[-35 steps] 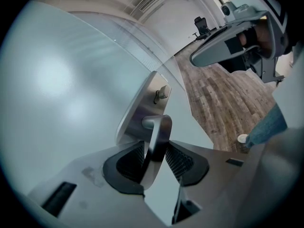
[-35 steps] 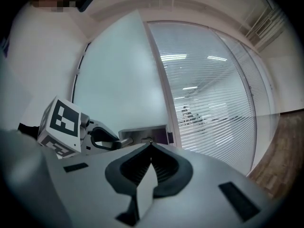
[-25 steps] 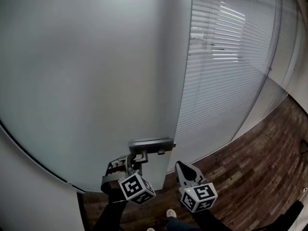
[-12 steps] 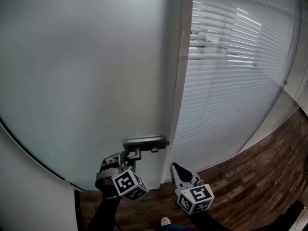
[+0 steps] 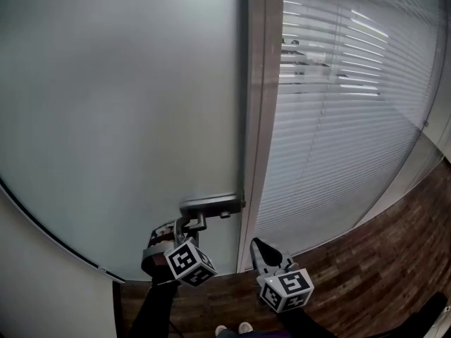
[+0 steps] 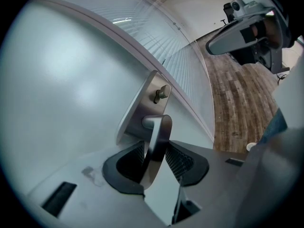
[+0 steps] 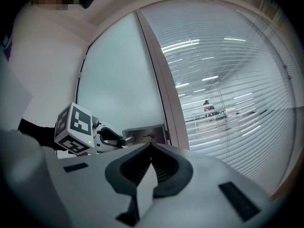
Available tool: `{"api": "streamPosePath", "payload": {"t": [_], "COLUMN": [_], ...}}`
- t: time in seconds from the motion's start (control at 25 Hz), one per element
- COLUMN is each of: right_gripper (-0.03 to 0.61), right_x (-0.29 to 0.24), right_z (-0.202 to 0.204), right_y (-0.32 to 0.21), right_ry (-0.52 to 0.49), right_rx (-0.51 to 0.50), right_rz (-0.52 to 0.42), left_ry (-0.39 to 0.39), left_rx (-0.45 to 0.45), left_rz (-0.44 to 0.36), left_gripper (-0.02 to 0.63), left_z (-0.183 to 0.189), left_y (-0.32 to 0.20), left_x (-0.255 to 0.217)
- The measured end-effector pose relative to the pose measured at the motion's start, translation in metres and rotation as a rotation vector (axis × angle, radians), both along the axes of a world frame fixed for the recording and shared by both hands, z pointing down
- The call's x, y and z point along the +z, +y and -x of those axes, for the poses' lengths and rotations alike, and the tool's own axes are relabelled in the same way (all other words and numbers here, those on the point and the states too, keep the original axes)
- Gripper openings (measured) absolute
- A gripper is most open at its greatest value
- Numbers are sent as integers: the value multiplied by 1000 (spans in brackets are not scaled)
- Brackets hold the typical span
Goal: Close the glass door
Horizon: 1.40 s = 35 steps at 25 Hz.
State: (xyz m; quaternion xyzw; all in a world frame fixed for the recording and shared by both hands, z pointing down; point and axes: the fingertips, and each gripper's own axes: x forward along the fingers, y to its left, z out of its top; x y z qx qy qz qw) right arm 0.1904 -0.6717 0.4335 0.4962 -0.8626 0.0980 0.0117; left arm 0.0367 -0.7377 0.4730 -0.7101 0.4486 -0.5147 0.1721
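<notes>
**Door almost home, left tool on the lever**

left tool (image 6: 153, 158): clamped on the brushed-metal lever handle (image 6: 159, 127) of the frosted glass door (image 5: 120, 104), jaws part-way apart with the lever filling the gap.
right tool (image 7: 151, 148): jaws together, empty, hanging just right of the handle.
Door edge sits just beside the grey metal frame post (image 5: 259, 118), so I'd call this the last bit of closing. Next: seat the edge in the frame, confirm the latch, release.
Room: dark wood-plank floor (image 5: 380, 273) near right, white slatted blinds (image 5: 338, 104) behind glass at right.

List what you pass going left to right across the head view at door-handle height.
frosted glass door → door handle → door frame → blinds → wood floor
</notes>
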Motion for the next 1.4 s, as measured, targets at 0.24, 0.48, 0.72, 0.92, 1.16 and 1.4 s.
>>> {"api": "streamPosePath", "payload": {"t": [0.24,0.48,0.72,0.92,1.16,1.4], "right_gripper": [-9,-9,-9,-9,-9,-9], "right_x": [-7,-5,-3,-4,-4,-6], "right_z": [8,12,11,11,10,11], "right_y": [-8,-11,-17,-12,-9,-10], "right_ry": [-1,1,2,5,5,3], "right_rx": [5,10,14,20,27,30], "right_rz": [-10,-9,-8,-7,-7,-14], "left_ry": [16,9,39,32,45,17], "left_rx": [-11,-18,-22,-37,-37,-47], "left_rz": [8,14,45,26,35,49], "left_gripper": [141,141,141,141,141,141], "left_z": [2,5,0,2,2,8], "left_y": [-8,-11,-19,-20,-22,-29], "left_x": [-2,1,6,5,3,7]}}
